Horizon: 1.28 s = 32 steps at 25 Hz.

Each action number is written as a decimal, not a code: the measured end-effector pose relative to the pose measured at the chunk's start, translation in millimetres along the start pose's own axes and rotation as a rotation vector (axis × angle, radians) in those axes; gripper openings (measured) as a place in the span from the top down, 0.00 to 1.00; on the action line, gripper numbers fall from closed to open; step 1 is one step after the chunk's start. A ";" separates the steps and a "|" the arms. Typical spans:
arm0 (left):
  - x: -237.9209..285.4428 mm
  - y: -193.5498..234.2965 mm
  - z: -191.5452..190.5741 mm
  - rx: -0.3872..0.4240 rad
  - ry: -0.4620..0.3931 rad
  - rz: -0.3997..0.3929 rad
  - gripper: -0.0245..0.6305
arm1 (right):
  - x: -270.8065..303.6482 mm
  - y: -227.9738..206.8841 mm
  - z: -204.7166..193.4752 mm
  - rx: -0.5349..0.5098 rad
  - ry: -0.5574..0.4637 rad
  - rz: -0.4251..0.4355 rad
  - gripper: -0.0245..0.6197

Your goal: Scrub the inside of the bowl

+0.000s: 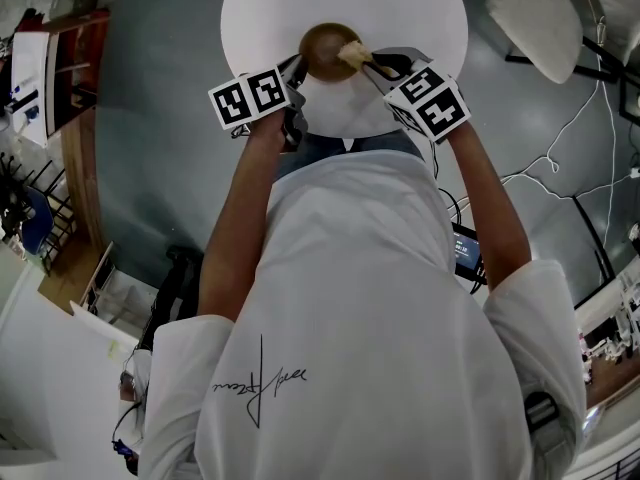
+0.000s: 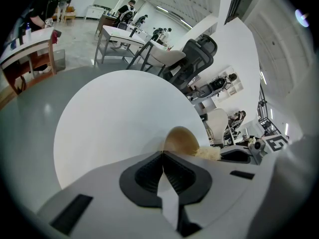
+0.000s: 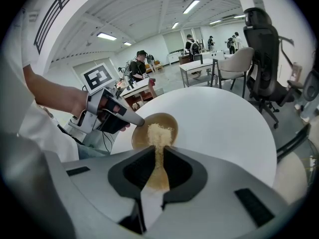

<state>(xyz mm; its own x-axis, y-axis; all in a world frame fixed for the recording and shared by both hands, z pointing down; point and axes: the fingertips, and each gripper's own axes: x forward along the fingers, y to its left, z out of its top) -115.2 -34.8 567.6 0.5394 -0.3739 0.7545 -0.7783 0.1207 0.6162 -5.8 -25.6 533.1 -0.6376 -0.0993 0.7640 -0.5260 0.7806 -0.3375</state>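
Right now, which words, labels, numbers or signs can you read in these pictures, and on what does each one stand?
None can be read for certain.
Black script on the white shirt: handwriting, too stylised to read.
Left marker cube and right marker cube: square patterns only, no letters.
Small screen: too small to read.

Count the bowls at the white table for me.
1. The brown bowl is over the round white table, its rim pinched by the left gripper. The right gripper holds a pale scrubber inside it. No other bowl shows.
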 end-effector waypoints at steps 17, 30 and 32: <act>2.8 -1.5 -1.6 0.016 0.025 0.008 0.95 | -3.3 -16.2 4.0 -0.017 0.001 0.000 0.87; 2.1 -4.5 0.6 0.035 0.047 0.001 0.95 | -4.0 -24.0 11.9 -0.038 0.011 0.002 0.87; 2.2 -4.7 0.4 0.038 0.048 0.000 0.95 | -4.0 -25.6 13.0 -0.045 0.012 0.001 0.87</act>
<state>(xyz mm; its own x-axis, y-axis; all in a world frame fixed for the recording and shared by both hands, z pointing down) -110.4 -36.6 566.2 0.5535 -0.3288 0.7652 -0.7894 0.0856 0.6079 2.9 -53.2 531.5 -0.6314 -0.0911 0.7701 -0.4992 0.8077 -0.3137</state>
